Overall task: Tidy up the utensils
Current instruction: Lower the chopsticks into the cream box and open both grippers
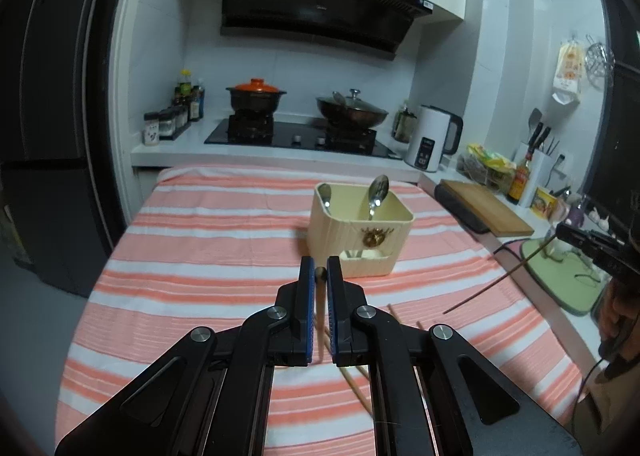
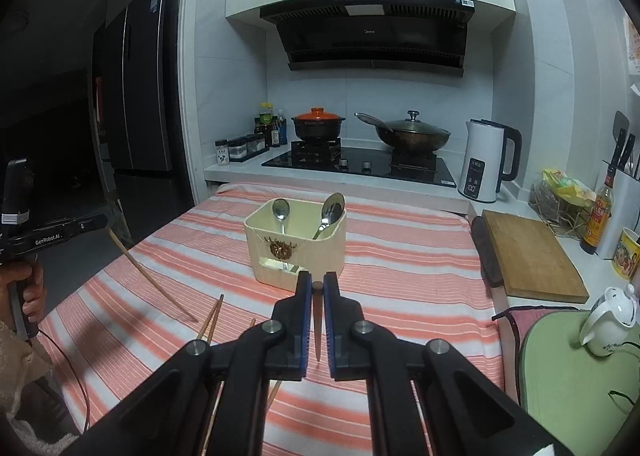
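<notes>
From the left wrist, your left gripper (image 1: 320,270) was clamped on a light wooden chopstick (image 1: 320,312), near the cream rectangular utensil holder (image 1: 360,234) just beyond. From the right wrist, your right gripper (image 2: 316,284) pinched a dark brown chopstick (image 2: 317,320); loose wooden chopsticks (image 2: 212,316) lay left. Both sticks seemingly needed lifting and dropping into the holder.

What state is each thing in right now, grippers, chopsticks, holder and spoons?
left gripper: shut on a light chopstick
right gripper: shut on a dark chopstick
utensil holder: upright on the striped cloth
spoons: standing inside holder, bowls up
loose chopsticks: lying on cloth
</notes>
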Available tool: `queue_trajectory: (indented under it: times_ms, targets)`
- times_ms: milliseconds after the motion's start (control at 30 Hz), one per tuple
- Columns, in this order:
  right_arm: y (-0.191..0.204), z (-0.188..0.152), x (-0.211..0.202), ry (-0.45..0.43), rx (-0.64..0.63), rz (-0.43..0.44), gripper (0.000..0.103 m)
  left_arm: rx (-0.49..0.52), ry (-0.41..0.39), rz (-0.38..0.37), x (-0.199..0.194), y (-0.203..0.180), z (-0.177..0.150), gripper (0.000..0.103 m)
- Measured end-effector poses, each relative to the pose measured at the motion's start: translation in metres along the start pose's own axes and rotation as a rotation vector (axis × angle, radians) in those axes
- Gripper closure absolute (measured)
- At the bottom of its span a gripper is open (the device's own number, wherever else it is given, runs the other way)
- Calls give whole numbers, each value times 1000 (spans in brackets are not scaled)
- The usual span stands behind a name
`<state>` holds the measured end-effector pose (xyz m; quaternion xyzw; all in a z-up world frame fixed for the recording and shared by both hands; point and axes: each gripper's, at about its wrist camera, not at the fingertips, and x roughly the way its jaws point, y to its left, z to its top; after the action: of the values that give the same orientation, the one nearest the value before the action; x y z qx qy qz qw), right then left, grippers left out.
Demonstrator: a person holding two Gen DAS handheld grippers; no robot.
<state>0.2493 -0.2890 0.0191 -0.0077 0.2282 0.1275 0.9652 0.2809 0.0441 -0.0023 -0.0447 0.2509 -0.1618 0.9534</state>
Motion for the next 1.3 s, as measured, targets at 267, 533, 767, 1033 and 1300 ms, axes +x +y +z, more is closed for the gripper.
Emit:
queue_trajectory:
  times_ms: [267, 533, 767, 1033, 1300]
  targets:
    - [6, 23, 1, -32, -15, 25, 97, 4, -13, -30, -1, -4, 21, 99]
    - [8, 58, 13, -59, -15, 61, 97, 30, -67, -54, 2, -12, 64, 99]
    - [4, 98, 27, -104, -1, 79, 97, 51, -148, -65, 13, -25, 117, 99]
    - [2, 136, 74, -178, 10, 29, 97, 19, -215, -19, 68, -34, 160, 99]
    - [-11, 123, 161, 12, 74, 53, 97, 0, -30, -30, 159, -34, 140, 100]
